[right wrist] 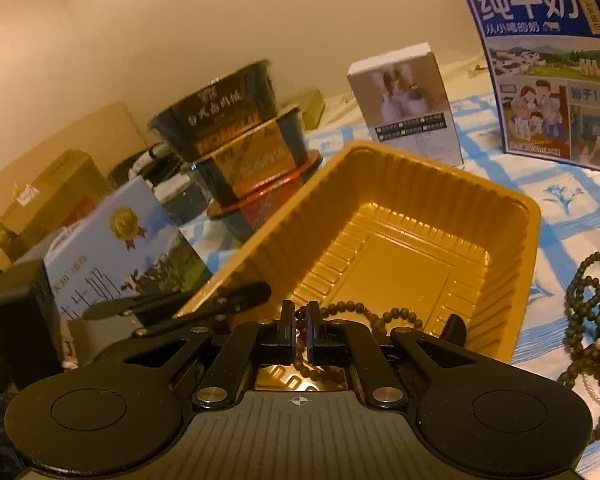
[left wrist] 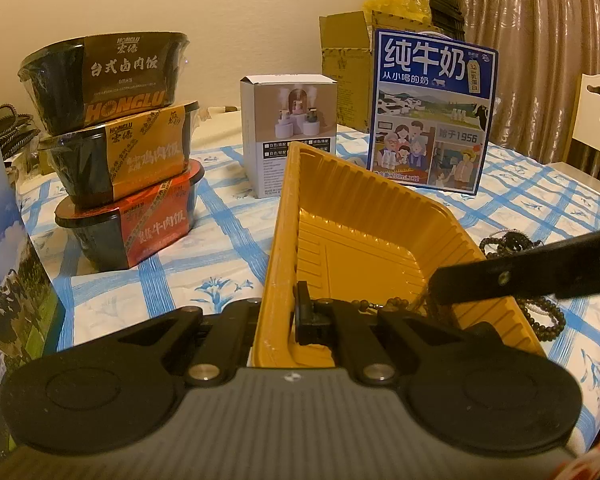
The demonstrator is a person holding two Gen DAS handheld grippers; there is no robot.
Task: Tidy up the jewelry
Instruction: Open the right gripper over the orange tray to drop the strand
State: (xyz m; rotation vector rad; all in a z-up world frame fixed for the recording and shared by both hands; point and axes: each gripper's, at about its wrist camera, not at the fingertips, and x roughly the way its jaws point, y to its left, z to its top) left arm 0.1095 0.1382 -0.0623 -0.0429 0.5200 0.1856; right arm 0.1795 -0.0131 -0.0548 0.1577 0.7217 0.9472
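Note:
A yellow ribbed plastic tray lies on the blue-checked tablecloth. My left gripper is shut on the tray's near left wall, one finger inside and the other hidden outside. My right gripper is shut on a string of dark beads and hovers over the tray's near edge. In the left wrist view the right gripper reaches in from the right with the beads dangling into the tray. More dark bead strings lie on the cloth to the right of the tray.
Three stacked instant rice bowls stand left of the tray. A small white box and a blue milk carton stand behind it. Another milk box sits at the near left. A white chair is at the far right.

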